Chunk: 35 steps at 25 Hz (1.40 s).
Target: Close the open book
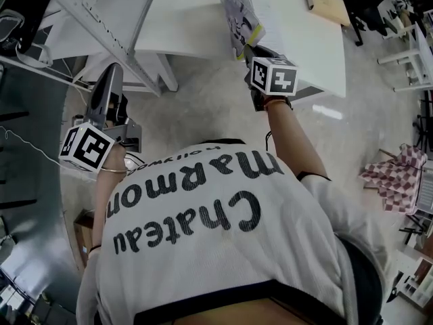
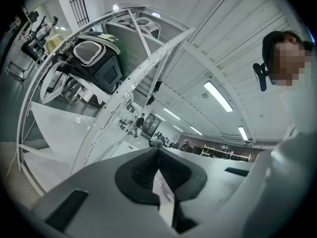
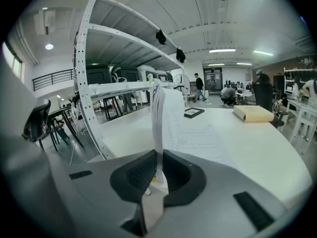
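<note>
At the near edge of the white bench lies the book, only half shut. One printed page rests flat on the bench top, while a sheaf of lifted pages stands close to upright from the spine, and the head view shows a patterned cover on its outer side. The right gripper has its jaws clamped on the near edge of that standing sheaf, the paper running straight down between the dark pads. By my reading the closing is about halfway. One side stands at the vertical, and what remains is to carry it over onto the flat page, which lies to its right in the right gripper view, then press it down and let go. The left gripper takes no part in this. It is held well apart from the book, out over the floor near the white perforated frame. Its jaws are together at the tips with none of the book between them, though a pale strip shows in the gap behind the pads and I cannot tell what it is. Farther back on the bench sit a tan closed volume and a small dark framed thing, both well clear of the book.
</note>
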### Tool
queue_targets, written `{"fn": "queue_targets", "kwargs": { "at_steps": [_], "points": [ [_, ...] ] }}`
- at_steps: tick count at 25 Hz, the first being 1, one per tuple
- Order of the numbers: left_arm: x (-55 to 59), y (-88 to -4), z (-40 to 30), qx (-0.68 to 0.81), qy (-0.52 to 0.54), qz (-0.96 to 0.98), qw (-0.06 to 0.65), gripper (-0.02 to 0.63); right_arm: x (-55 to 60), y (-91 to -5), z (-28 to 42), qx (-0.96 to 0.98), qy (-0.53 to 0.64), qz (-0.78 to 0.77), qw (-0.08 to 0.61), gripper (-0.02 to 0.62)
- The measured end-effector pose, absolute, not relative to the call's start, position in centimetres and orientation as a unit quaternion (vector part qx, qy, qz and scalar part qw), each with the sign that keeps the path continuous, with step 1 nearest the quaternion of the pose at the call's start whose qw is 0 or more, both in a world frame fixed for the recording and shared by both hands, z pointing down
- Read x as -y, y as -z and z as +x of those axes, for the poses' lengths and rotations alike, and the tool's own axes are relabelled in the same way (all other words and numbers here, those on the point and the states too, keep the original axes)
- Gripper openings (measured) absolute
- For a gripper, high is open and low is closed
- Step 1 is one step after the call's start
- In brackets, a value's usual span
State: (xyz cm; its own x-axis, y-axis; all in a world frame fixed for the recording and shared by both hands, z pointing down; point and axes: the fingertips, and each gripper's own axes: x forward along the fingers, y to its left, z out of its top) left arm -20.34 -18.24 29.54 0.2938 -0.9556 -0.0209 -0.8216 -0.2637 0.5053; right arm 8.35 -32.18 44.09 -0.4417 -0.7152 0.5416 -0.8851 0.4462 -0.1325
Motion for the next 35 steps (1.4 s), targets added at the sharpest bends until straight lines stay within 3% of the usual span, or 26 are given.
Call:
{"fn": "queue_targets", "kwargs": {
  "at_steps": [35],
  "points": [
    [18.4,-30.0,-19.1,0.578,0.165,0.771,0.209,0.023,32.4,-47.9,13.0,0.785,-0.228,0.528,0.23,0.055]
  ]
}}
